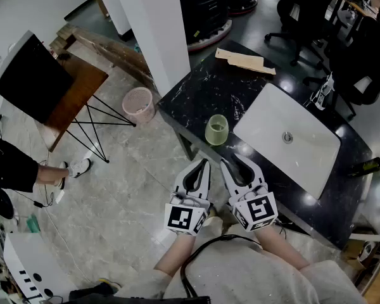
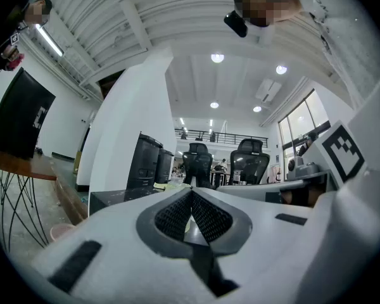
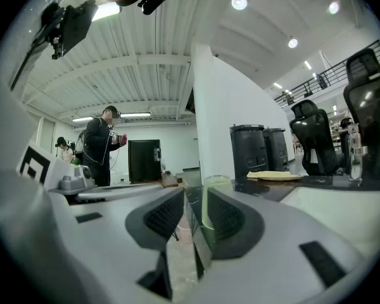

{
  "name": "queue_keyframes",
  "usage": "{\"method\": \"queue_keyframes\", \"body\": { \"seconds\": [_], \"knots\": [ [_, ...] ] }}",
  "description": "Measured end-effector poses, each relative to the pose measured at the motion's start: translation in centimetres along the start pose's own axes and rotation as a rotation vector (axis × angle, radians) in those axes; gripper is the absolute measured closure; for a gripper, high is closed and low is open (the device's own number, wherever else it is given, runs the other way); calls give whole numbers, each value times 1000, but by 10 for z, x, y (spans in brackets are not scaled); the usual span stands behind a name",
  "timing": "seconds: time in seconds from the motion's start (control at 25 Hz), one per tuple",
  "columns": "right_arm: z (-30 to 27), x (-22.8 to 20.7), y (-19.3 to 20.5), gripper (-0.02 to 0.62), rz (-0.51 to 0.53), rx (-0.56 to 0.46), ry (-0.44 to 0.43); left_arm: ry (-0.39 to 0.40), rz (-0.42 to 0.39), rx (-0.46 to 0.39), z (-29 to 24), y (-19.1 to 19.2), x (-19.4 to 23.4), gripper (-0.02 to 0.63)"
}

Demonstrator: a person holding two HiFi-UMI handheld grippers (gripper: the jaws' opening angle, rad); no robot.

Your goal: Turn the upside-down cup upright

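Observation:
A pale green translucent cup [image 1: 216, 130] stands on the black counter [image 1: 199, 87], close to its near-left corner. Whether its rim is up or down, I cannot tell. Both grippers hang side by side just short of the counter's edge, pointing level at the cup. The left gripper [image 1: 205, 163] is shut, its tips meeting [image 2: 191, 194] with nothing between them. The right gripper [image 1: 231, 162] stands slightly open and empty. In the right gripper view, the cup [image 3: 207, 204] shows through the narrow gap between the jaws [image 3: 193, 201], some way ahead.
A white sink basin [image 1: 285, 138] is set in the counter to the cup's right. Brown paper sheets [image 1: 244, 61] lie at the far end. A white pillar [image 1: 155, 30] and a pink wastebasket [image 1: 138, 104] stand left of the counter. Further left are a folding table [image 1: 69, 100] and a person's shoe [image 1: 79, 167].

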State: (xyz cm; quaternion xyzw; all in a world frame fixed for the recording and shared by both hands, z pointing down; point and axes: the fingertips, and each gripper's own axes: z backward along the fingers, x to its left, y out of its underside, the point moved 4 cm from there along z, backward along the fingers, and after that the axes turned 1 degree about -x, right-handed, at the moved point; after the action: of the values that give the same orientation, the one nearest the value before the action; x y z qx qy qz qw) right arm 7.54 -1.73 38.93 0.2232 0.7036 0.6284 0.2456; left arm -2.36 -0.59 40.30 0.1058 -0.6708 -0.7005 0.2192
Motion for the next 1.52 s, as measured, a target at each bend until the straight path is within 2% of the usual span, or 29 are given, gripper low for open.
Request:
{"method": "queue_keyframes", "body": {
  "seconds": [0.24, 0.32, 0.6, 1.2, 1.52],
  "knots": [
    [-33, -25, -1, 415, -22, 41, -22, -37, -27, -12, -22, 2, 15, 598],
    [-45, -32, 3, 363, -14, 80, -37, -57, -38, -19, -29, 2, 20, 598],
    [-74, -49, 24, 295, 18, 253, -74, -144, -56, -14, -37, -1, 37, 598],
    [-109, -55, 55, 273, 64, 428, -172, -223, -30, -12, -49, 27, 44, 598],
    [-113, -53, 58, 275, 118, 455, -135, -239, -21, -10, -53, 36, 43, 598]
  ]
}}
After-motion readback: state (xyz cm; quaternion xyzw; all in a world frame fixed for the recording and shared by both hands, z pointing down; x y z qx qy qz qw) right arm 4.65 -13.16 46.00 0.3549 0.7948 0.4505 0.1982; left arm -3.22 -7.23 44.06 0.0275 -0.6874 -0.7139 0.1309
